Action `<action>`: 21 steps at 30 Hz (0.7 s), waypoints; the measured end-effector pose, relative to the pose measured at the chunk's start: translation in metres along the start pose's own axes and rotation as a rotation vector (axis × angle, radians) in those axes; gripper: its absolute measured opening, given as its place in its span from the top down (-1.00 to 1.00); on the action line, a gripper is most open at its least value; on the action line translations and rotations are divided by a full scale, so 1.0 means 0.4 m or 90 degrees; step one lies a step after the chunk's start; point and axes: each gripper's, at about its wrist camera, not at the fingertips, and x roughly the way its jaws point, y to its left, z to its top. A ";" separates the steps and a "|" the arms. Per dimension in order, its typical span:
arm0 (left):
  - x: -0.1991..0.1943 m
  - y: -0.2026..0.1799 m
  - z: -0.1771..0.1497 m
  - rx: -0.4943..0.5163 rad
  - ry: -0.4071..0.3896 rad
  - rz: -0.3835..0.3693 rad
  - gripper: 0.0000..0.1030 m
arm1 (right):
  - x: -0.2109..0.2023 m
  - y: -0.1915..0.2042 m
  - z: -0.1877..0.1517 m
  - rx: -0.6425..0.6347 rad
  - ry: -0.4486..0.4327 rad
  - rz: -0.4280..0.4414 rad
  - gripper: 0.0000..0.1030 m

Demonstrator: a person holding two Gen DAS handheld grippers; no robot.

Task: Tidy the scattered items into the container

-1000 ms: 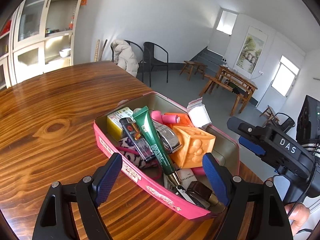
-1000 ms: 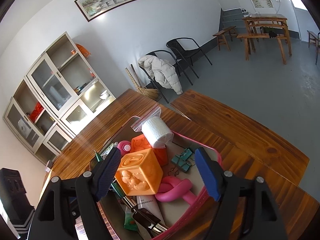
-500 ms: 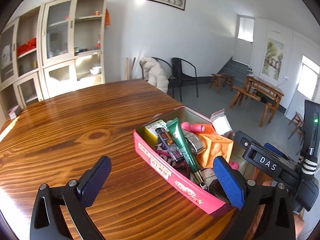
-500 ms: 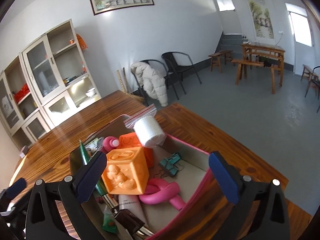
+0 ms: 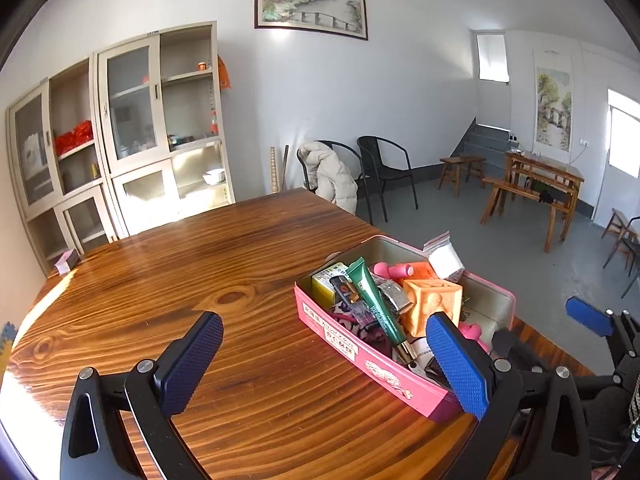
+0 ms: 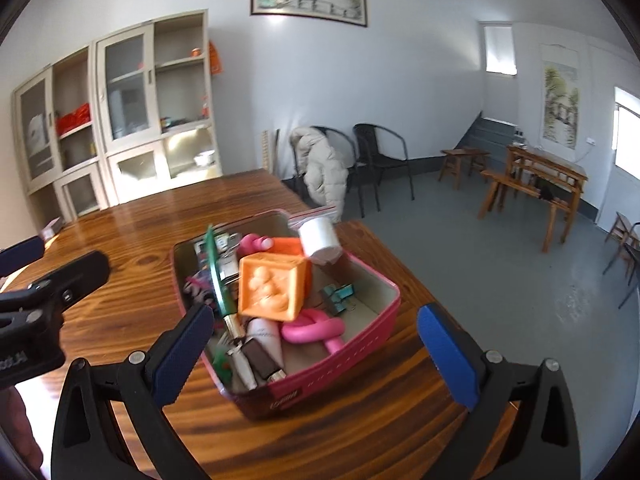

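Wooden table (image 5: 168, 280) in a pale-walled room, seen from both wrist cameras.

Left gripper (image 5: 324, 364): held over the table's near edge, blue pads (image 5: 192, 360) spread wide apart, nothing between them. Right pad overlapping the near end of the pink tin (image 5: 360, 350) in the left view; contact cannot be told.

Right gripper (image 6: 316, 352): likewise spread wide, empty, framing the tin (image 6: 372, 328) from its near corner, no contact visible.

Tin: placed near the table's right edge, lid off, filled with small things. Inside, from the gripper side outward:
- green tube (image 5: 374, 300), slanted along the tin's length, cap end raised toward the far corner;
- orange block (image 6: 272, 284), tilted, propped above the other contents;
- pink knotted cord (image 6: 312, 328) on the tin floor, just beside the block;
- teal binder clips (image 6: 338, 296) near the right wall;
- white roll (image 6: 320, 240) in a clear bag, leaning on the far rim;
- yellow box (image 5: 328, 284) at the far-left corner.

Further back: glass-door cabinet (image 5: 120, 136) against the wall, framed picture (image 5: 311, 8) above, two black chairs, one draped with a pale coat (image 5: 330, 176). Small box (image 5: 66, 260) at the table's far-left corner.
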 end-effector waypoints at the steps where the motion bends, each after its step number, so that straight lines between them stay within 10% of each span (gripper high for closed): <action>1: -0.004 0.005 0.002 -0.008 0.000 -0.006 -0.99 | -0.005 0.003 -0.003 0.000 0.008 0.009 -0.99; 21: -0.048 -0.048 0.004 0.035 -0.020 0.022 -0.99 | -0.090 0.001 -0.006 0.011 -0.013 -0.047 -0.99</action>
